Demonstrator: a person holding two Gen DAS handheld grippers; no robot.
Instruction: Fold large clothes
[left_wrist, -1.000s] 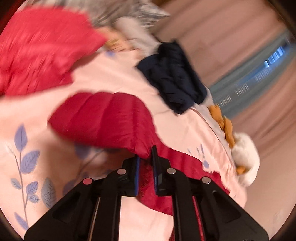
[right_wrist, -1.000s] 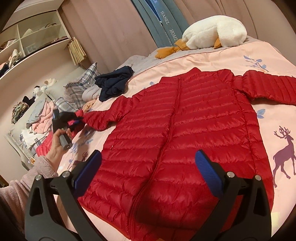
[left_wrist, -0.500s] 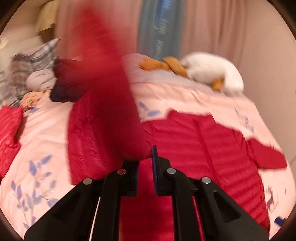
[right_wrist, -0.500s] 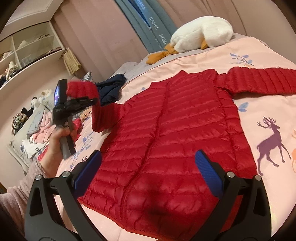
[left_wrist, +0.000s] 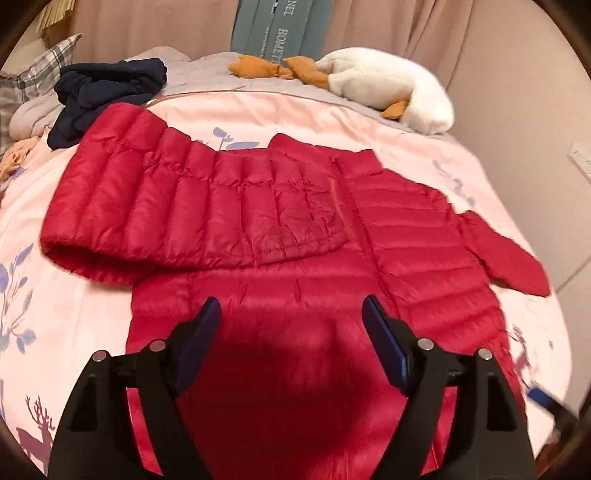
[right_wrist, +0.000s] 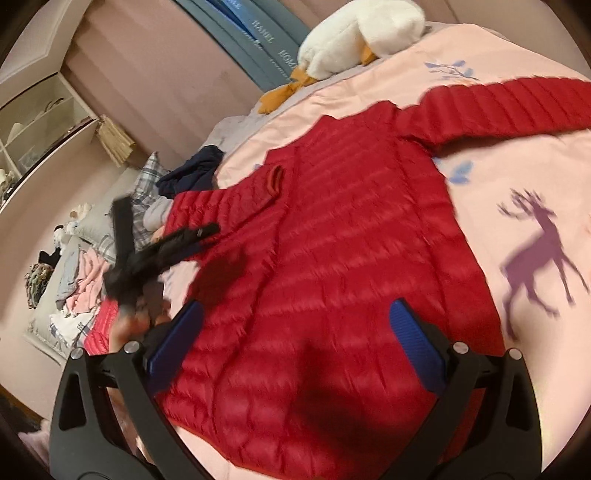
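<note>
Two tools hang over the red down jacket (left_wrist: 424, 236), which lies spread flat, front up, on the pink bedspread (left_wrist: 369, 122) of the bed. The left tool (left_wrist: 291, 332) has just been opening its jaws; they now stand wide apart above the jacket's lower body, with nothing between the blue pads (left_wrist: 384, 347). The jacket's left sleeve (left_wrist: 192, 206) lies folded across the chest, its cuff (right_wrist: 275, 181) resting near the zipper line. The other sleeve (right_wrist: 498, 107) stretches straight out from the jacket's far shoulder across the bedspread. The right tool (right_wrist: 295, 343) is also spread wide and empty, hovering above the jacket's hem; in its view the left tool (right_wrist: 162, 247) shows blurred, just beside the jacket's folded edge, held in a hand (right_wrist: 133, 328). Beyond the jacket's collar sit a white plush goose (left_wrist: 391, 92) and a heap of navy clothing (left_wrist: 107, 92). A purple deer print (right_wrist: 535, 254) marks the bedspread just beside the jacket's side seam.
</note>
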